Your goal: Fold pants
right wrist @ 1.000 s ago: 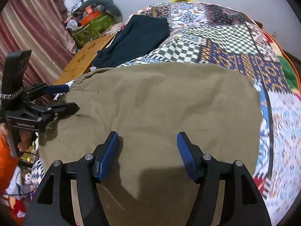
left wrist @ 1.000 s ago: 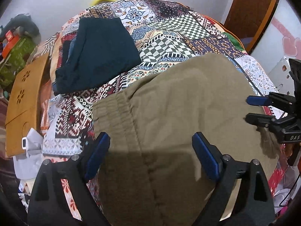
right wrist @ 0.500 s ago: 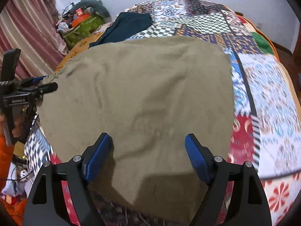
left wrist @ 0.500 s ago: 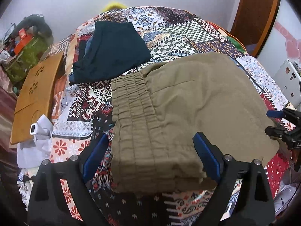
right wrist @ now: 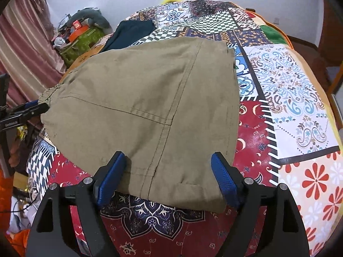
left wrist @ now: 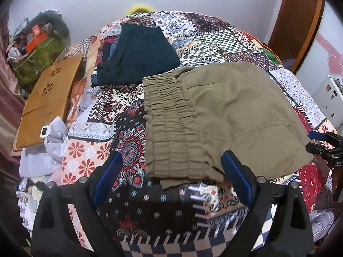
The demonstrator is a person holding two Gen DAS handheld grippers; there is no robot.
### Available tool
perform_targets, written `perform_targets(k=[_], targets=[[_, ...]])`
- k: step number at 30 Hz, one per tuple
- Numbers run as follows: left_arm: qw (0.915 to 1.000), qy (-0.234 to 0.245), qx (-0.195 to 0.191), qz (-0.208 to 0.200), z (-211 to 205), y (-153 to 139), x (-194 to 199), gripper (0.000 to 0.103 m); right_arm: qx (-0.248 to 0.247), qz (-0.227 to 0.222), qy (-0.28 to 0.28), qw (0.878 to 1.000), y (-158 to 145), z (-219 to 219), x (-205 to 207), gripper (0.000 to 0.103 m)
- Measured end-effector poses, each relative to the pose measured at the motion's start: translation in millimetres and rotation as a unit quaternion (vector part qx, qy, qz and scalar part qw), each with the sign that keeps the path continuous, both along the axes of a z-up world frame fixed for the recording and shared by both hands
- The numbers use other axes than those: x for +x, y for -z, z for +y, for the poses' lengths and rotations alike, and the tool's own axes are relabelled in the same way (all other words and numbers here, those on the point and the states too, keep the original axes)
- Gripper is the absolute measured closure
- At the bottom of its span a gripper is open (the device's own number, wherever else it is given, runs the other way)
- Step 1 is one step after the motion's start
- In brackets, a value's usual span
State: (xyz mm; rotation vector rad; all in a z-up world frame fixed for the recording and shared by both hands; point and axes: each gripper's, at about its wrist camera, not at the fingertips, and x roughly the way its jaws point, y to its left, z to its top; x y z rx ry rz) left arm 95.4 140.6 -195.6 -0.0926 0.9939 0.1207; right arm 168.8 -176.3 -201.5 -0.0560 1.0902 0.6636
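Note:
Olive-green pants (left wrist: pixel 225 115) lie folded flat on the patchwork bedspread (left wrist: pixel 150 203), elastic waistband (left wrist: pixel 169 128) toward my left gripper. My left gripper (left wrist: pixel 171 175) is open and empty, just short of the waistband's near edge. My right gripper (right wrist: pixel 169 175) is open and empty at the hem end of the pants (right wrist: pixel 150 111). Each gripper shows at the edge of the other's view: the right one (left wrist: pixel 323 143) at the far right, the left one (right wrist: pixel 27 111) at the far left.
Folded dark navy clothing (left wrist: pixel 137 57) lies behind the pants on the bed. A wooden board (left wrist: pixel 47 102), grey cloth (left wrist: pixel 51 141) and a cluttered green box (left wrist: pixel 36 51) are off the bed's left side. A door (left wrist: pixel 300 21) stands back right.
Both grippers have pulled back and up from the pants, which now lie released and folded on the bed. The near edges of the pants have come into view.

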Motion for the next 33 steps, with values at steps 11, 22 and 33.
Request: perform_targets(k=[11,22,33], targets=[[0.9973,-0.054,-0.026,-0.042,16,-35,-22,0.008,-0.001,-0.073,-0.027,0.997,-44,23,-4,0.024],[0.993,-0.058,-0.102,-0.011,6,-9,-31,0.008,0.026,-0.123,-0.068,0.99,-58,73,-14,0.023],[0.9754,-0.029,-0.218,0.016,-5,18,-23,0.008,0.011,-0.078,-0.079,0.994,-15,88,-17,0.021]])
